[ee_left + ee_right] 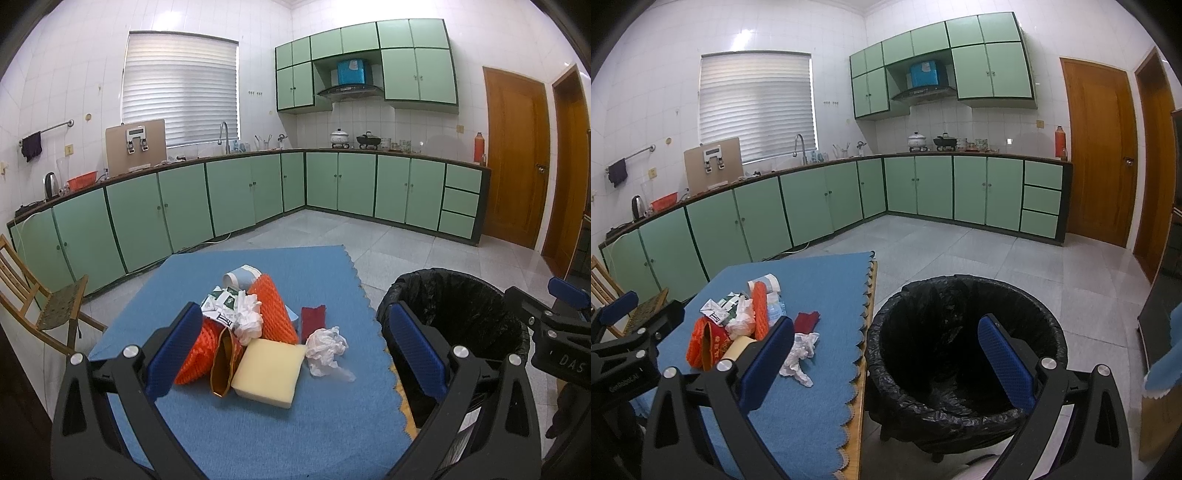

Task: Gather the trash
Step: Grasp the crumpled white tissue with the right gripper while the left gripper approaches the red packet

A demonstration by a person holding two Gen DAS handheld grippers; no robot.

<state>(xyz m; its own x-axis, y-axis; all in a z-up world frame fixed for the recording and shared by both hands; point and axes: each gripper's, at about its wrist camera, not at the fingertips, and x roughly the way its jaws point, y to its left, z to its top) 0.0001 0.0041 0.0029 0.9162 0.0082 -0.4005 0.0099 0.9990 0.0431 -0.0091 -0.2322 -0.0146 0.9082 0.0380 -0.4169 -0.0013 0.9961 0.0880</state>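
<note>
The pile of trash sat in the middle of the left wrist picture, on a blue cloth with a wavy edge (325, 417) that covered the table. A pale yellow foam block (267, 371) lay at the front of the pile. Just to its right was a crumpled white tissue (327, 349), touching the block's corner. A small dark red cloth scrap (312, 319) lay behind the tissue. Two pieces of orange plastic netting (275, 310) leaned over the heap, with white and green torn paper wrappers (221, 301) and a curled white and blue paper cup (242, 278) at the back. A red and gold paper packet (223, 363) stood open at the left of the block.

Your left gripper (291, 354) was spread wide, with its blue pads on both sides of the pile, and it held nothing.

Your right gripper (886, 360) was wide open too and held nothing. Behind it stood a round bin lined with a black plastic bag (964, 295), close to the table's right edge.

Farther back, light green kitchen cupboards (827, 206) ran along the white wall.
</note>
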